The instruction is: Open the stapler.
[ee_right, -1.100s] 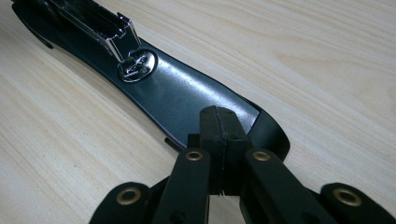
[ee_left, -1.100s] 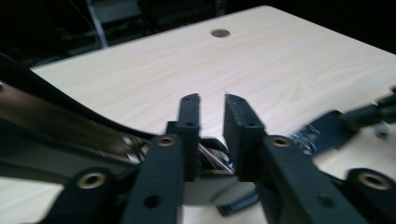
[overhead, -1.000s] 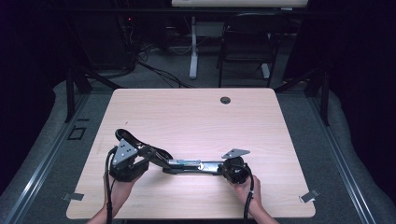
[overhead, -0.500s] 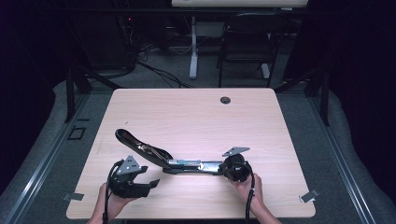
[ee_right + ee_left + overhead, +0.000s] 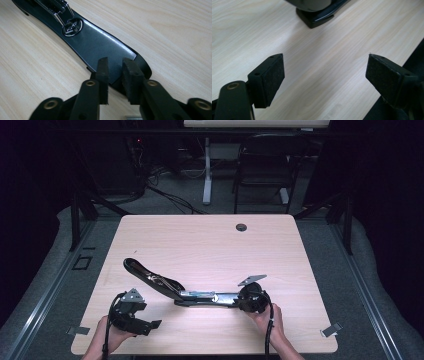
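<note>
A black stapler lies swung open flat on the wooden table, its upper arm angled to the far left. My right gripper is at the right end of the stapler's base. In the right gripper view that gripper has its jaws almost together, tips resting over the glossy base plate, with nothing between the pads. My left gripper sits near the table's front left edge, apart from the stapler. In the left gripper view it is wide open over bare wood, the stapler's end ahead.
A round black grommet sits at the table's far edge. The table's front edge is close under both hands. A small grey strip lies on the wood under the right gripper. Chair and desk legs stand beyond the table.
My left gripper has come away from the stapler's upper arm and moved back toward the front left edge, now open. The right gripper and stapler have stayed put.
</note>
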A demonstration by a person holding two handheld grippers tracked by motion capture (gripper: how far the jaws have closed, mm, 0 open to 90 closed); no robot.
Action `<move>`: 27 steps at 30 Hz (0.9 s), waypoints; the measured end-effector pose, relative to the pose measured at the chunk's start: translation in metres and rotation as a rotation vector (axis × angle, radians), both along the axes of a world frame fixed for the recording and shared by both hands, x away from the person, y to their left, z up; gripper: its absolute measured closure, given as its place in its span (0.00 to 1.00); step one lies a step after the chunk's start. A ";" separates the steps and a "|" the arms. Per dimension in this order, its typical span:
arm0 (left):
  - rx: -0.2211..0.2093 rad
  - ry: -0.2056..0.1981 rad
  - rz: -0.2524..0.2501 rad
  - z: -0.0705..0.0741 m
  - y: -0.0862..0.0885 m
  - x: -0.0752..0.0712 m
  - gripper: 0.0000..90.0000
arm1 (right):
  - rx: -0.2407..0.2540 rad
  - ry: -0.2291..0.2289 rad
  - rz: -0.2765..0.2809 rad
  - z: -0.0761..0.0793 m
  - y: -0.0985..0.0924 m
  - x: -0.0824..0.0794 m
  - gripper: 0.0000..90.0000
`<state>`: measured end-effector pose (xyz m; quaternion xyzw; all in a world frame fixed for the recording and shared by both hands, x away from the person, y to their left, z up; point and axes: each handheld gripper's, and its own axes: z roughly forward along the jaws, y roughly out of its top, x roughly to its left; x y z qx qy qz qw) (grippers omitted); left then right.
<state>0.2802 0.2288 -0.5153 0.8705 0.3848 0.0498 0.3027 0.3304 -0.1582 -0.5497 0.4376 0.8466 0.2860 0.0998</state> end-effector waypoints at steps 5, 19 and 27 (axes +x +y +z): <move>-0.002 0.027 0.028 -0.003 0.010 0.006 0.15 | -0.004 0.038 -0.003 0.005 -0.004 0.003 0.64; 0.025 0.032 0.061 -0.004 0.022 0.012 0.09 | -0.018 0.111 0.005 0.035 -0.035 0.011 0.28; 0.036 0.062 0.049 -0.008 0.022 0.019 0.04 | -0.035 0.145 -0.024 0.046 -0.057 0.015 0.13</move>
